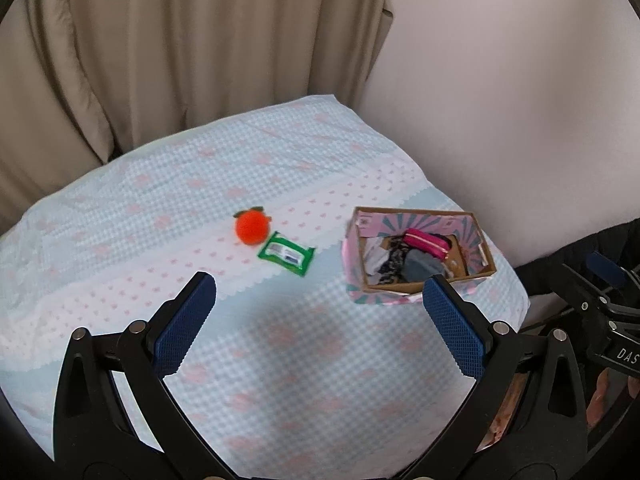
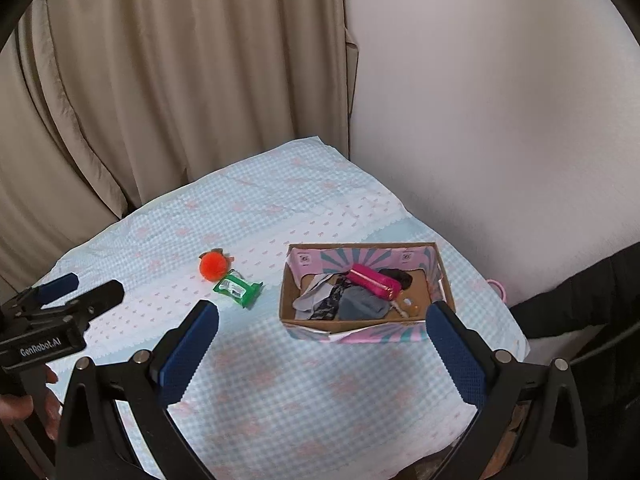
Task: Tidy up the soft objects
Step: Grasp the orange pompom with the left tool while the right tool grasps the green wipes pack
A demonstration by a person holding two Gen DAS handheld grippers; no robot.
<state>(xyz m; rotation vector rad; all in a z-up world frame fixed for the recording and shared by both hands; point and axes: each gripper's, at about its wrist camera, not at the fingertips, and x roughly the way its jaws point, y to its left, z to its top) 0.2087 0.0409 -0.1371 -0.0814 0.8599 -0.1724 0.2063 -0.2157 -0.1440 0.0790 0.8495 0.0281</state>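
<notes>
Above the near edge of the cloth-covered table (image 1: 120, 208), both grippers hover with nothing between their blue pads.

From its own camera, the left gripper (image 1: 320, 288) points toward twelve o'clock, tilted down at the table, its jaws spread wide and touching nothing; in the right wrist view it appears at nine o'clock. The right gripper (image 2: 322, 316) is likewise angled down from above, jaws wide apart and holding nothing, its right pad seen in front of the near right corner of the cardboard box (image 2: 442, 276). That box sits at two o'clock of the table's middle and holds a pink pouch (image 2: 374, 284) lying on grey and patterned cloth items (image 2: 352, 306). An orange pom-pom toy (image 1: 251, 229) rests near the centre, touching a green wipes packet (image 1: 286, 254) at its five o'clock.
</notes>
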